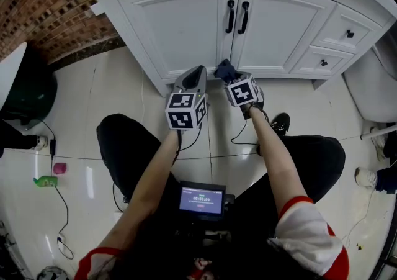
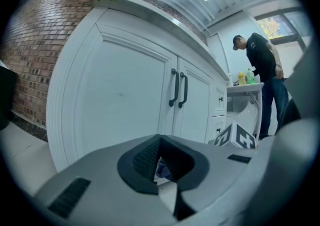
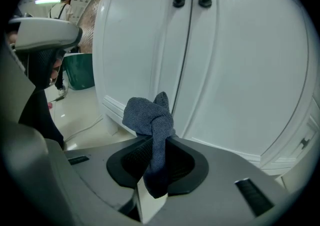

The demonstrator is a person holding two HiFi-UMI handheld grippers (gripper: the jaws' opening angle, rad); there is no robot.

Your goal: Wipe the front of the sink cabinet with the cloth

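The white sink cabinet [image 1: 186,30] fills the top of the head view, its two doors closed, with black handles [image 1: 237,17] at the centre seam. A dark blue cloth [image 1: 223,70] is bunched in my right gripper [image 1: 231,77], which is shut on it just short of the cabinet's base below the seam. In the right gripper view the cloth [image 3: 149,117] sticks up from the right gripper [image 3: 155,142] before the doors [image 3: 235,69]. My left gripper [image 1: 197,74] sits beside it, shut and empty, facing the left door [image 2: 125,99]. Its left gripper [image 2: 160,140] jaws meet at the tips.
Drawers [image 1: 338,40] are at the cabinet's right, with a toilet [image 1: 369,95] beyond. A dark green bin [image 1: 28,92], a green bottle [image 1: 44,180] and cables lie on the tiled floor at left. A brick wall [image 1: 43,5] is behind. A person [image 2: 262,62] stands far off.
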